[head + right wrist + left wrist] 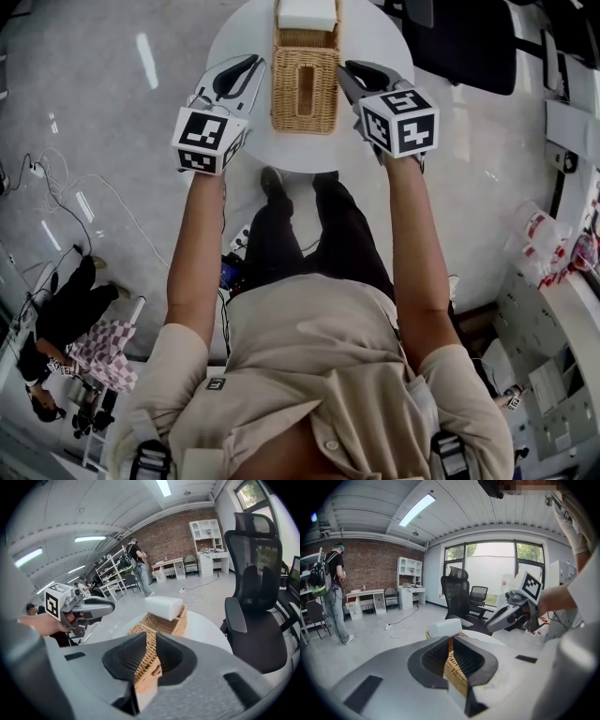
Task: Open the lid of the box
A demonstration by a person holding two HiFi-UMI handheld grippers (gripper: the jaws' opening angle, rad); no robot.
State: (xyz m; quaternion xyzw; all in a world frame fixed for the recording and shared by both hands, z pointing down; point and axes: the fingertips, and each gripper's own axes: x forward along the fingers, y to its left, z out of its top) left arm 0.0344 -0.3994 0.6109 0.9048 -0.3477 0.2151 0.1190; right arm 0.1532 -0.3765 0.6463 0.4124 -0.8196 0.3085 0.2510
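A wicker box (305, 84) stands in the middle of a round white table (375, 37); the wicker panel facing me has a slot. A white block (307, 13) rests on its far end, and in the right gripper view the white block (164, 606) sits tilted over visible wicker interior. My left gripper (251, 66) is beside the box's left side, jaws together, holding nothing that I can see. My right gripper (349, 73) is at the box's right side, jaws slightly apart. In the right gripper view a wicker edge (149, 660) shows in the gap between them.
A black office chair (255, 573) stands just beyond the table. A person with a backpack (333, 592) stands by desks at the brick wall. Another person (56, 319) is at the lower left, with cables (56, 187) on the floor.
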